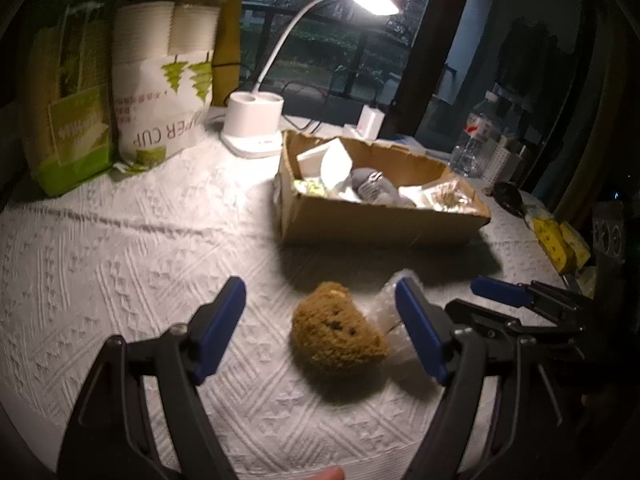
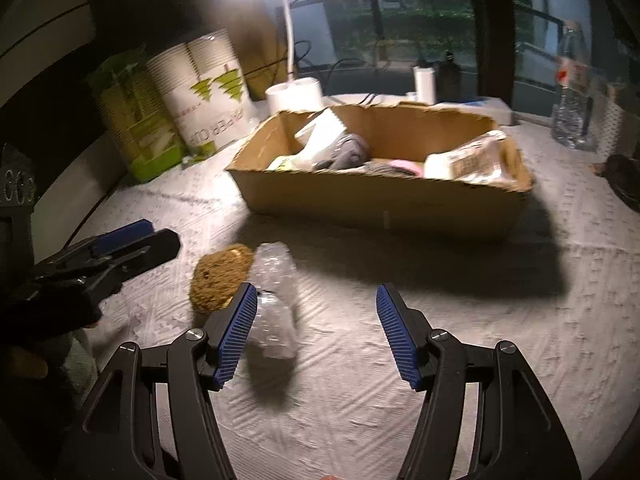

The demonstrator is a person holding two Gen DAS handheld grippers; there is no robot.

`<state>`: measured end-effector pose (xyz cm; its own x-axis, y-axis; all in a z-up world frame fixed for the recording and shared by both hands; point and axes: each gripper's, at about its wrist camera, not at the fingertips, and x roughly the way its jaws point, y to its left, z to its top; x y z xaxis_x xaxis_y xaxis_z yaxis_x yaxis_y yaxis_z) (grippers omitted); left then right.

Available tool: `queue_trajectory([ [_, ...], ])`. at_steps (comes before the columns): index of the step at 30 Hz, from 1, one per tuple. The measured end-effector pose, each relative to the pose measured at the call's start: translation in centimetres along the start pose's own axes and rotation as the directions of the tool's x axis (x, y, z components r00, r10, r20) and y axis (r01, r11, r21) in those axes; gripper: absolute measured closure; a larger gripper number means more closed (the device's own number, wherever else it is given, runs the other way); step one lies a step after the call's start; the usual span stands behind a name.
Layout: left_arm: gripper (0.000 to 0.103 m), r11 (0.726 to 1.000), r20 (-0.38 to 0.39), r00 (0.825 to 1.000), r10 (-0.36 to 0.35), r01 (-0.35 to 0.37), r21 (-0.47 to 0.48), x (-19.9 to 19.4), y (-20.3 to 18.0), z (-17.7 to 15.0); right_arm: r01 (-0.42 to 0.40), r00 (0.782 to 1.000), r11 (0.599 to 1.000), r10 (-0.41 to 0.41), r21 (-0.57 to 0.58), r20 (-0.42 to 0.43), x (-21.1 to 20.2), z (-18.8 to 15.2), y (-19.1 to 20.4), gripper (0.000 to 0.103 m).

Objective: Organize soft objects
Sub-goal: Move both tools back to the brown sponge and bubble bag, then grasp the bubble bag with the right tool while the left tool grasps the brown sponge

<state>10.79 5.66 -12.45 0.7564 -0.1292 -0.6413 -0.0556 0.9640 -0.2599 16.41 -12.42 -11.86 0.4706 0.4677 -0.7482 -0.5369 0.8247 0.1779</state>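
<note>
A brown knitted soft toy [image 1: 338,326] lies on the white textured cloth, with a clear bubble-wrap piece [image 1: 386,312] touching its right side. My left gripper [image 1: 320,320] is open above them, the toy between its blue pads but not touched. In the right wrist view the toy [image 2: 220,276] and the bubble wrap [image 2: 276,300] lie beside the left blue fingertip [image 2: 236,332]. My right gripper [image 2: 316,330] stands open, holding nothing. A cardboard box [image 1: 380,224] behind holds several soft items and packets.
A white desk lamp [image 1: 254,124] glows behind the box [image 2: 380,200]. Paper cup packs [image 1: 160,92] and a green bag [image 1: 66,96] stand at the back left. A plastic water bottle [image 1: 476,140] and yellow items [image 1: 556,240] sit at the right table edge.
</note>
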Motion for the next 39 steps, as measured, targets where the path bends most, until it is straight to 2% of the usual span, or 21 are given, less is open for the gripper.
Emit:
queue_trajectory([
  [9,0.025,1.000,-0.061,0.998,0.019,-0.021,-0.019,1.8,0.7,-1.1,-0.061,0.997,0.998,0.060,-0.018,-0.056,3.1,0.0,1.3,0.039],
  [12,0.025,1.000,-0.072,0.997,0.020,-0.022,-0.017,2.3,0.5,-1.1,-0.098,0.992,0.995,0.097,-0.009,-0.079,3.8,-0.2,1.0,0.058],
  [13,0.025,1.000,-0.076,0.997,0.021,-0.022,-0.016,2.4,0.4,-1.1,-0.115,0.990,0.993,0.114,-0.005,-0.082,3.8,-0.2,0.9,0.068],
  [14,0.025,1.000,-0.083,0.996,0.023,-0.024,-0.012,2.7,0.1,-1.2,-0.130,0.989,0.992,0.129,-0.004,-0.076,3.7,-0.3,0.9,0.072],
  [22,0.025,0.998,-0.131,0.990,0.045,-0.040,0.039,4.5,-2.1,-1.1,-0.089,0.996,0.996,0.088,0.017,0.019,1.0,0.4,-1.5,0.073],
  [29,0.025,0.990,-0.193,0.975,0.107,-0.086,0.111,6.8,-4.3,-1.8,-0.069,0.997,0.996,0.066,0.055,0.046,0.2,0.1,-4.5,0.073],
  [32,0.026,0.986,-0.197,0.972,0.128,-0.103,0.129,7.2,-4.6,-2.2,-0.076,0.996,0.995,0.072,0.064,0.051,0.1,-0.1,-5.1,0.073],
  [33,0.028,0.985,-0.195,0.971,0.135,-0.109,0.137,7.2,-4.7,-2.3,-0.077,0.996,0.995,0.074,0.066,0.052,0.1,-0.1,-5.2,0.073],
  [34,0.039,0.983,-0.193,0.971,0.142,-0.116,0.144,7.3,-4.9,-2.3,-0.078,0.996,0.995,0.074,0.068,0.054,0.0,-0.1,-5.3,0.073],
  [39,0.053,0.978,-0.187,0.968,0.165,-0.137,0.154,7.1,-4.9,-2.3,-0.092,0.994,0.993,0.087,0.073,0.063,0.1,0.0,-5.6,0.073],
])
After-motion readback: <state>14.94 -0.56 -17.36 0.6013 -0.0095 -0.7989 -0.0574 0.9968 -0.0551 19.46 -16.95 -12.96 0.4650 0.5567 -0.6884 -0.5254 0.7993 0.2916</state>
